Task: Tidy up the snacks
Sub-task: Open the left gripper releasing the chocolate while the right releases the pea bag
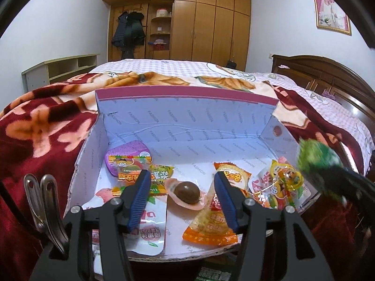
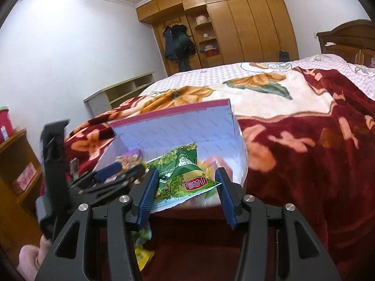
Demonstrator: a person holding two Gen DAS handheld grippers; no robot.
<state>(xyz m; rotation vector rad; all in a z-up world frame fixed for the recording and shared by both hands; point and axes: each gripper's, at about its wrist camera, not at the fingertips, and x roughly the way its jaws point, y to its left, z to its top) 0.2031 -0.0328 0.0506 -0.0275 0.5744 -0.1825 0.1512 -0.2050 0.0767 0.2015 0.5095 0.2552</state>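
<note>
An open white cardboard box (image 1: 187,126) with a purple rim lies on the bed and holds several snack packets. My left gripper (image 1: 182,187) is open over its front edge, above a brown egg in a clear pouch (image 1: 187,193) and an orange packet (image 1: 211,227). A purple tin (image 1: 127,155) sits at the box's back left. My right gripper (image 2: 185,187) is open, jaws wide. A green snack packet (image 2: 182,171) sits between its fingers over the box (image 2: 187,128), touching the left pad; it shows blurred in the left wrist view (image 1: 314,154).
The box rests on a red floral blanket (image 2: 304,164) covering the bed. A wooden headboard (image 1: 328,77) stands at the right, a wardrobe (image 1: 199,23) at the back. A yellow-green packet (image 2: 143,253) lies below my right gripper. A wooden shelf (image 2: 14,164) stands at the left.
</note>
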